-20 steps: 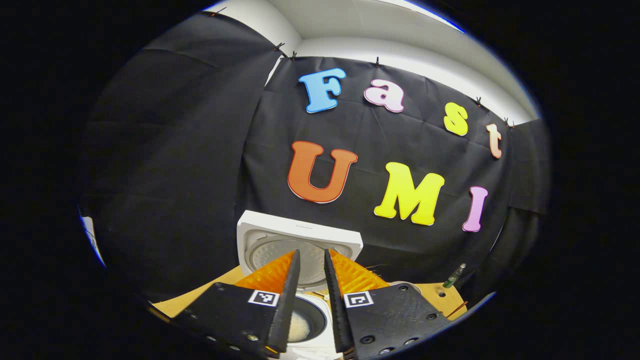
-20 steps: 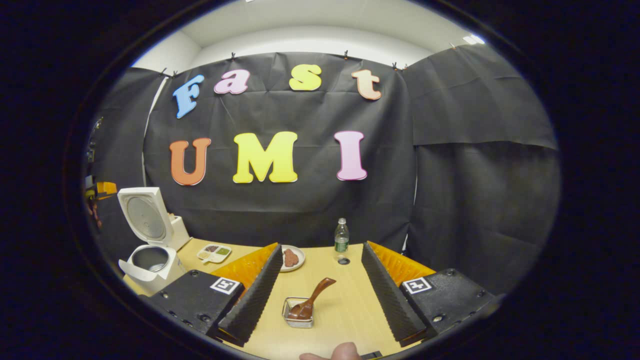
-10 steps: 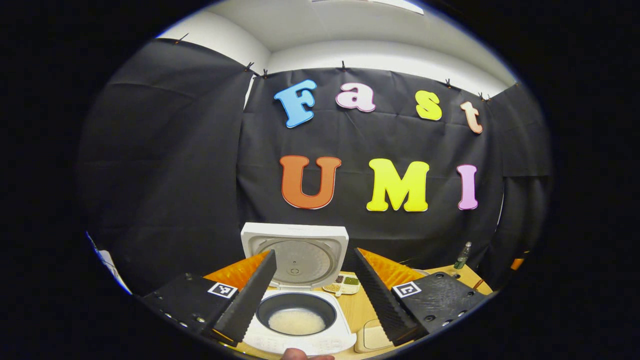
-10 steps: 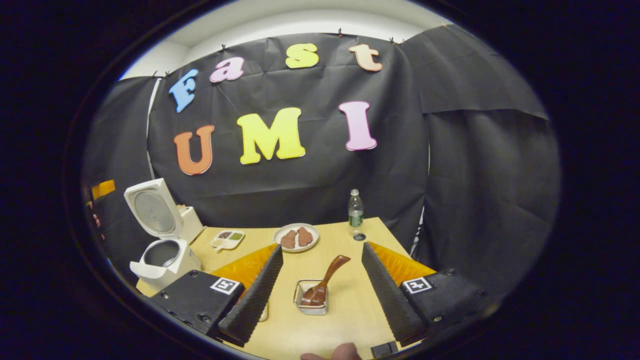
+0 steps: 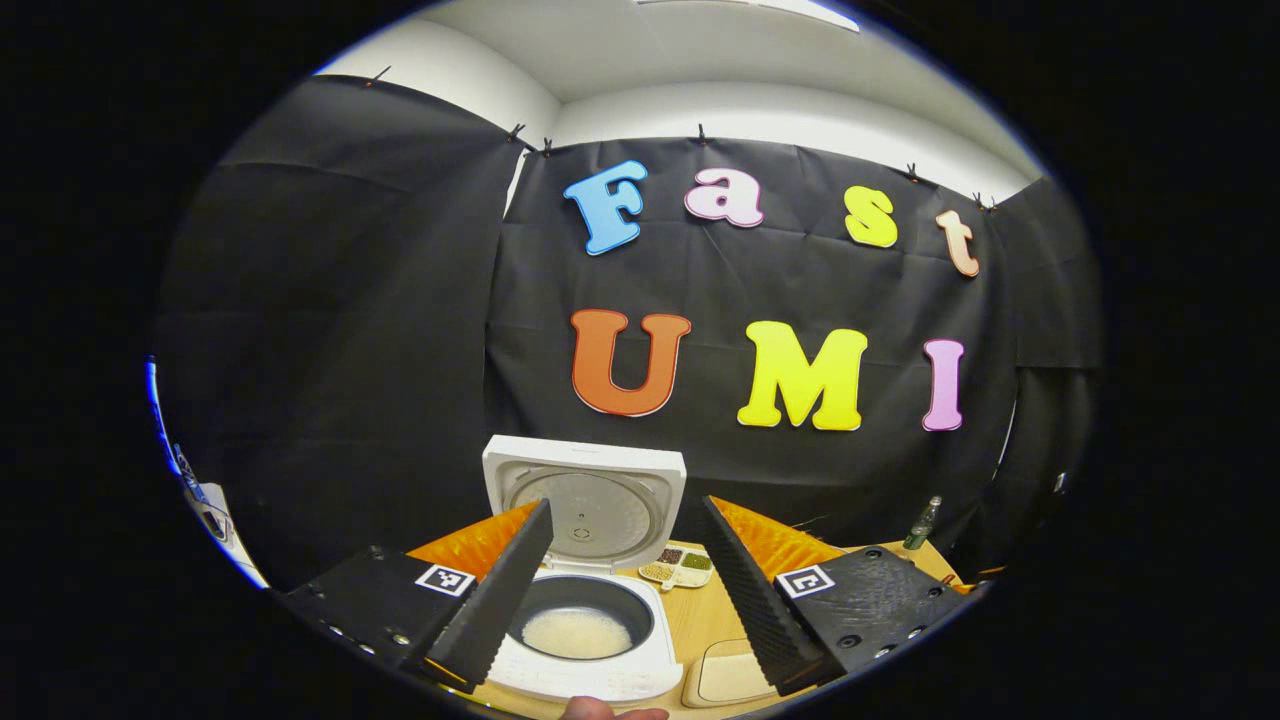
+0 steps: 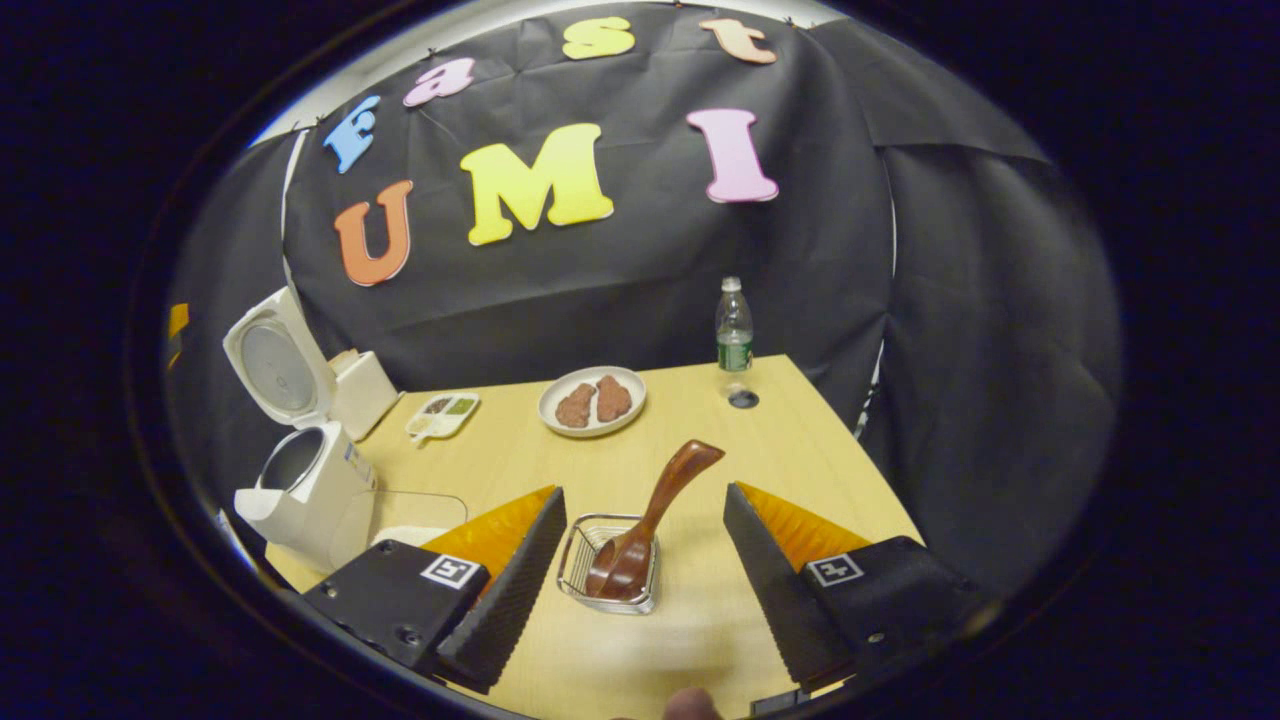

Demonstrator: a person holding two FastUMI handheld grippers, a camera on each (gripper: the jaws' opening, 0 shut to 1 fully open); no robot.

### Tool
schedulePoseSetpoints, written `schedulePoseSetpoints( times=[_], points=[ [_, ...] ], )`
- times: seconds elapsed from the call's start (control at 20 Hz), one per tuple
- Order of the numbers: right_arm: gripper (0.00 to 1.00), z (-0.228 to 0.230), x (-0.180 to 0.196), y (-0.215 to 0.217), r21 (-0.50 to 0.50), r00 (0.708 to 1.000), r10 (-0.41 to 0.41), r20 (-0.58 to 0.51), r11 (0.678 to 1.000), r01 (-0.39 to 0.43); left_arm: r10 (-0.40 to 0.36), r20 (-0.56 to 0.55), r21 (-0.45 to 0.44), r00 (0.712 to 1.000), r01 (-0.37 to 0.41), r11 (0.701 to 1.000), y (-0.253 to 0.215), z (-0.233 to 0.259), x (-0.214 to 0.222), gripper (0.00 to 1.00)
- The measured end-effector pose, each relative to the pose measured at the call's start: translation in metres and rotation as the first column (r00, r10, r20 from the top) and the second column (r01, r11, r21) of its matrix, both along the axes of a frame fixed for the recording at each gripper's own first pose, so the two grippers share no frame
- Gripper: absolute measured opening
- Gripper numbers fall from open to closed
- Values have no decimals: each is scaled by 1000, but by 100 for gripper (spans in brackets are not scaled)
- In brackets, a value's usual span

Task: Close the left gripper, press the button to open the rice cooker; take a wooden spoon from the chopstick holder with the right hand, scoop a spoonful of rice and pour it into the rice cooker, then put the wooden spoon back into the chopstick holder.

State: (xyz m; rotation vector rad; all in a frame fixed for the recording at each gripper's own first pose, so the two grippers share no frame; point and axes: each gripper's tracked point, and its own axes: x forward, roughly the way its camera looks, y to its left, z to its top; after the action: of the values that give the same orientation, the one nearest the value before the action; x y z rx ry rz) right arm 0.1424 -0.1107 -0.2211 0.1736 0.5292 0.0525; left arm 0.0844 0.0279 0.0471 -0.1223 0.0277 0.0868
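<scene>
The white rice cooker (image 5: 590,680) stands open, its lid (image 5: 585,495) upright and pale rice (image 5: 577,632) in the pot. My left gripper (image 5: 625,508) hangs open in front of it, touching nothing. In the right gripper view the cooker (image 6: 300,480) stands at the table's left edge. A dark wooden spoon (image 6: 655,505) leans in a small wire holder (image 6: 580,560), bowl down and handle up to the right. My right gripper (image 6: 642,492) is open just above and before the holder, a finger on either side of the spoon, apart from it.
A clear rice container (image 6: 400,515) lies right of the cooker, seen as a cream box (image 5: 730,675). On the wooden table (image 6: 700,640) are a divided dish (image 6: 443,415), a plate of brown food (image 6: 592,400), a bottle (image 6: 734,325) and its cap (image 6: 742,399).
My left gripper went from nearly shut to open and drew back from the cooker. The right gripper tipped downward and moved closer to the spoon holder.
</scene>
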Motion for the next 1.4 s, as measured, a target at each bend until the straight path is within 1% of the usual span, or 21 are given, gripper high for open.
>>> schedulePoseSetpoints(
  times=[0.05, 0.1, 0.15, 0.2, 0.25, 0.3, 0.35, 0.4, 0.45, 0.5, 0.55, 0.6, 0.7, 0.75, 0.8, 0.95, 1.05, 1.25, 1.4],
  points=[
    [96, -13, 10, -2, 16, 1000, 0, -28, 1000, 0, 1, 0, 2, 1000, -1, 1000, -6, 1, 2, 94],
    [96, -23, 18, -3, 28, 999, 5, -50, 1000, -4, 1, -2, 7, 1000, -1, 1000, -13, 1, 5, 94],
    [87, -31, 26, -5, 40, 997, 12, -71, 999, -9, 4, -6, 13, 1000, -4, 1000, -18, 0, 10, 94],
    [90, -41, 34, -5, 55, 996, 22, -87, 998, -17, 5, -11, 19, 1000, -5, 1000, -24, -1, 15, 94],
    [87, -48, 39, -3, 71, 994, 33, -103, 997, -26, 9, -18, 24, 1000, -8, 1000, -30, -2, 20, 94],
    [80, -54, 44, -3, 87, 992, 45, -115, 996, -35, 13, -26, 26, 1000, -12, 1000, -35, -3, 25, 94],
    [82, -60, 48, -1, 101, 990, 54, -126, 994, -42, 16, -38, 24, 999, -15, 1000, -42, -5, 31, 94],
    [80, -64, 53, 0, 121, 989, 68, -134, 991, -51, 19, -49, 14, 999, -19, 1000, -47, -6, 36, 94],
    [73, -68, 57, 3, 148, 987, 82, -141, 987, -61, 23, -59, 5, 998, -23, 1000, -52, -6, 39, 94],
    [63, -71, 61, 7, 176, 984, 100, -148, 982, -73, 31, -66, 0, 997, -31, 1000, -56, -7, 42, 94],
    [60, -75, 64, 10, 197, 982, 113, -153, 977, -82, 41, -74, 0, 996, -41, 999, -60, -9, 45, 94],
    [49, -76, 68, 11, 211, 980, 124, -155, 973, -90, 48, -82, 2, 995, -48, 999, -63, -10, 47, 94],
    [38, -77, 69, 10, 222, 978, 138, -156, 970, -101, 53, -97, 6, 994, -53, 999, -71, -12, 49, 95],
    [29, -77, 68, 10, 233, 977, 145, -156, 967, -106, 51, -101, 8, 994, -50, 999, -74, -13, 49, 94],
    [26, -75, 67, 11, 246, 977, 148, -155, 963, -107, 47, -106, 11, 993, -46, 999, -77, -15, 49, 94],
    [22, -70, 58, 14, 253, 975, 151, -162, 961, -107, 34, -117, 19, 993, -32, 999, -79, -18, 49, 94],
    [20, -64, 53, 17, 237, 977, 144, -154, 966, -105, 19, -110, 6, 994, -19, 1000, -75, -17, 46, 94],
    [13, -38, 48, 18, 155, 989, 92, -114, 985, -74, -18, -96, 14, 995, 19, 1000, -54, -22, 36, 94],
    [12, -7, 37, 21, 56, 997, 51, -61, 997, -47, -53, -83, 29, 995, 56, 998, -32, -26, 27, 94]
  ],
)
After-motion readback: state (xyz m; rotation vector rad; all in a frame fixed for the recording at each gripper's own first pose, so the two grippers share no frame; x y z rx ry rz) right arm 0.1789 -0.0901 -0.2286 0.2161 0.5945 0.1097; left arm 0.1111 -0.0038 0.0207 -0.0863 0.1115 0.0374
